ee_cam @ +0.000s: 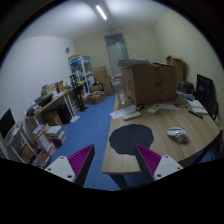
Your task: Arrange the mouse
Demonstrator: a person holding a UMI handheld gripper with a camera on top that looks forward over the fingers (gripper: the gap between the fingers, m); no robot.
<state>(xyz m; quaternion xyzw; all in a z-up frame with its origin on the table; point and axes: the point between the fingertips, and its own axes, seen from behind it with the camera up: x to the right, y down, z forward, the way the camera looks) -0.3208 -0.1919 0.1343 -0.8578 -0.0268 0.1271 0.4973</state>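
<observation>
Wood surface: we see a light wooden desk top [178, 152] beyond the claw, toward its right finger
Mouse: a grey rounded computer mouse [178, 133] lies on the bare wood, just right of the pad, well ahead of the fingers
Pad: a dark, rounded mouse pad [132, 137] lies flat on the surface, left of the mouse
Claw: our claw [115, 162] hangs in the air with its magenta-padded fingers [81, 160] spread apart and nothing between them
Box: a large brown cardboard box [152, 84] stands on the surface behind the mouse
Floor: blue carpet [88, 125] stretches left of the surface toward cluttered shelves [80, 72]
</observation>
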